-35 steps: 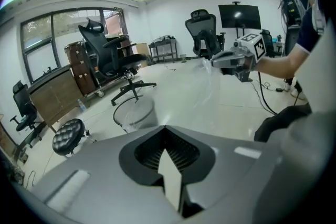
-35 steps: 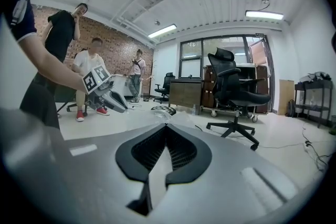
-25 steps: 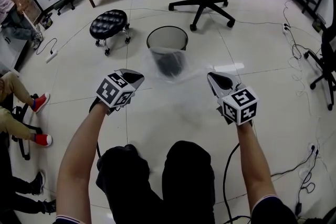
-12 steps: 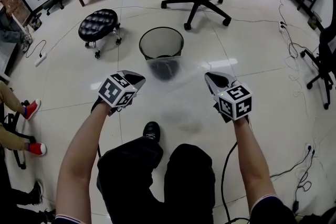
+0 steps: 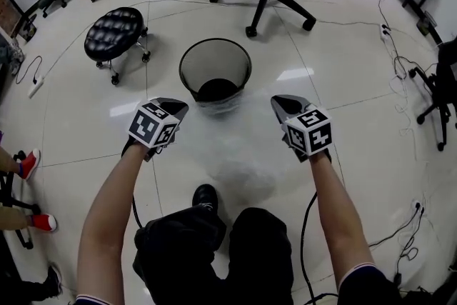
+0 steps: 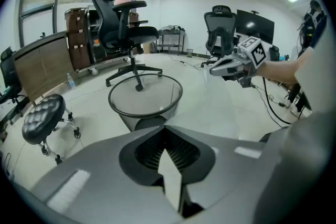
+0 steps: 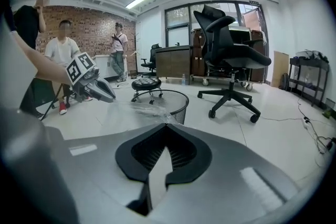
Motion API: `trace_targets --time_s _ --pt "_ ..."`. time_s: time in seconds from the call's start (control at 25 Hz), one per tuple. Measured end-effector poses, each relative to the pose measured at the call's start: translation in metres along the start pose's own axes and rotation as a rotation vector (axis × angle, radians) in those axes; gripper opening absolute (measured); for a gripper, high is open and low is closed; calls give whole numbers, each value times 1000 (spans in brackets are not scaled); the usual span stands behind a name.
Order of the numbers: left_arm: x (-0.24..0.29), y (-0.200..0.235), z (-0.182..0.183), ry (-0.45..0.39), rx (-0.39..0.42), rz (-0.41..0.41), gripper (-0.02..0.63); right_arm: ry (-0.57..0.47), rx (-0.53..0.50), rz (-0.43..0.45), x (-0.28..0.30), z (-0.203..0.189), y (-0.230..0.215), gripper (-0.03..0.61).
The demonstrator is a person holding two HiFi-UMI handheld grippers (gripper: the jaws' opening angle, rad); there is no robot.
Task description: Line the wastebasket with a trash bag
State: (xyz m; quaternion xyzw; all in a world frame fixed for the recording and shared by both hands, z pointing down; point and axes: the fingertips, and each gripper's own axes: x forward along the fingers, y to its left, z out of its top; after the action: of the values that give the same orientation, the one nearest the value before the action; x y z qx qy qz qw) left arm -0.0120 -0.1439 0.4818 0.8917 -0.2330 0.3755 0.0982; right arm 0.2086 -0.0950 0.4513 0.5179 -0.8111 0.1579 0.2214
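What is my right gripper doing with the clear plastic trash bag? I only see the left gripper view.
Observer: In the right gripper view, the right gripper has its jaws shut on the clear plastic trash bag. The film runs from its tip toward the left gripper.
Operator: Is the bag over the round black mesh wastebasket?
Observer: No. In the head view it sags between both grippers on your side of the round black mesh wastebasket, whose opening looks uncovered.
Operator: Who is nearby?
Observer: The right gripper view shows three people standing by a brick wall, beyond the left gripper.
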Motion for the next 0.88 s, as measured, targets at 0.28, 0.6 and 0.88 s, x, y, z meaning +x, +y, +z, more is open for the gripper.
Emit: trace_targets --time_s 0.28,0.6,0.88 --pt "22 54 16 -73 -49 14 11 29 14 3 51 13 -18 2" --pt "28 119 46 -134 -115 77 11 6 -3 19 95 56 -45 2" --pt "45 162 65 -141 -124 113 11 20 -24 35 135 80 -69 2"
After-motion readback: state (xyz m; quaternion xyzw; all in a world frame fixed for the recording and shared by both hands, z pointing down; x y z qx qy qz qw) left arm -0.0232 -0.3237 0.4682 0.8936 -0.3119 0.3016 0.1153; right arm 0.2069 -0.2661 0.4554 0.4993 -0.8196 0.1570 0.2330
